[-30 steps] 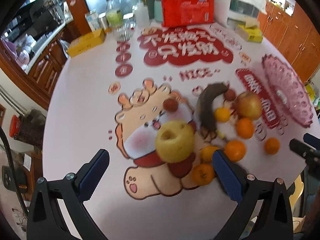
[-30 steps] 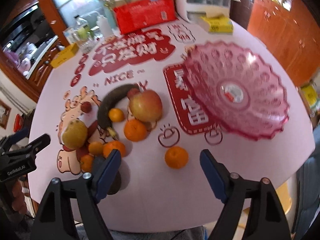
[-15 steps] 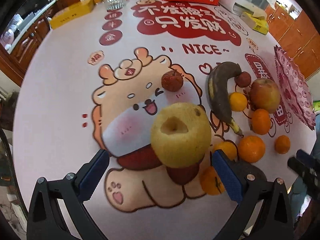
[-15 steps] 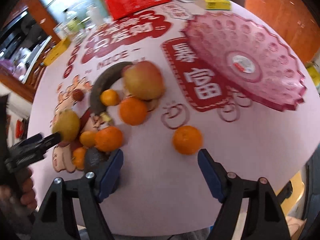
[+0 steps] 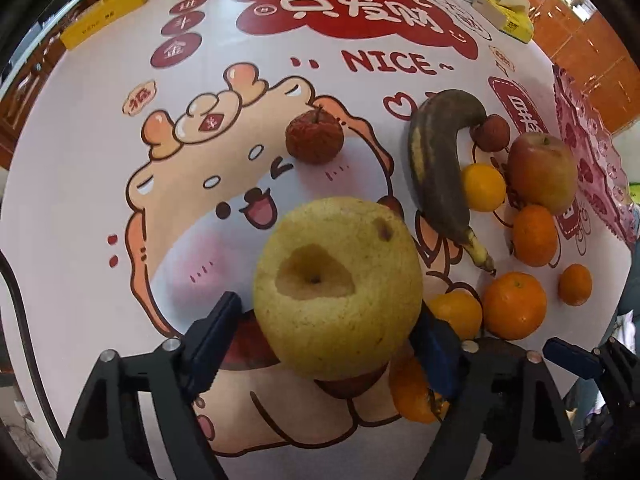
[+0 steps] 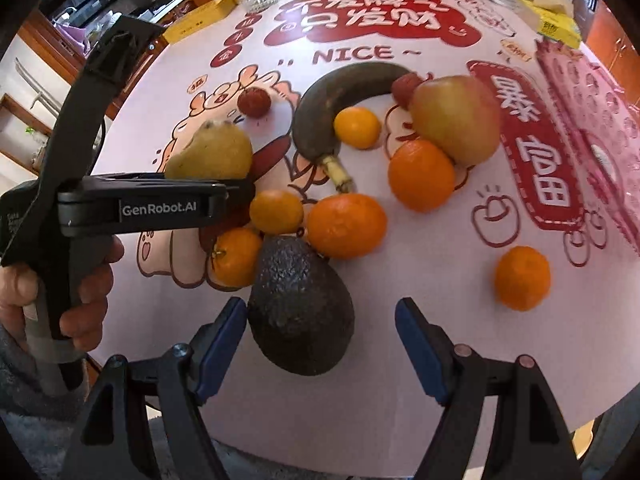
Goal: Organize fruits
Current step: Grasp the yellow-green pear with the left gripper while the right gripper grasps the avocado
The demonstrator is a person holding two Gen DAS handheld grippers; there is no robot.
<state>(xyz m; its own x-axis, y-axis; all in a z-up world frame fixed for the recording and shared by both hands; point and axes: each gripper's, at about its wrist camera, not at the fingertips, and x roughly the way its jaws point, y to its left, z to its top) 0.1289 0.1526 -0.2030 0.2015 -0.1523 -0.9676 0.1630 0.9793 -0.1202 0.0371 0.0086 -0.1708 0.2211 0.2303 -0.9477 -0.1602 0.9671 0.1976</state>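
Observation:
A yellow pear [image 5: 336, 280] stands on the printed tablecloth, with my left gripper [image 5: 332, 316] lowered around it. Its jaws are closing; a thin gap still shows at the left pad [image 5: 224, 320], and the right pad is half hidden behind the pear. In the right wrist view my right gripper [image 6: 320, 308] is open over a dark avocado [image 6: 300, 308], which sits between the fingers close to the left one. The left gripper [image 6: 236, 192], held by a hand, crosses in front of the pear [image 6: 212, 152].
A blackened banana [image 5: 436, 160], a red-yellow apple [image 5: 544, 172], a wrinkled red fruit [image 5: 314, 136] and several oranges [image 6: 346, 226] crowd the cloth. One orange [image 6: 522, 278] lies apart. The pink glass dish [image 6: 592, 120] stands at the right; boxes and glasses line the far edge.
Both grippers have dropped toward the fruit. The left jaws narrowed around the pear. The right gripper shifted left from the lone orange to the avocado.

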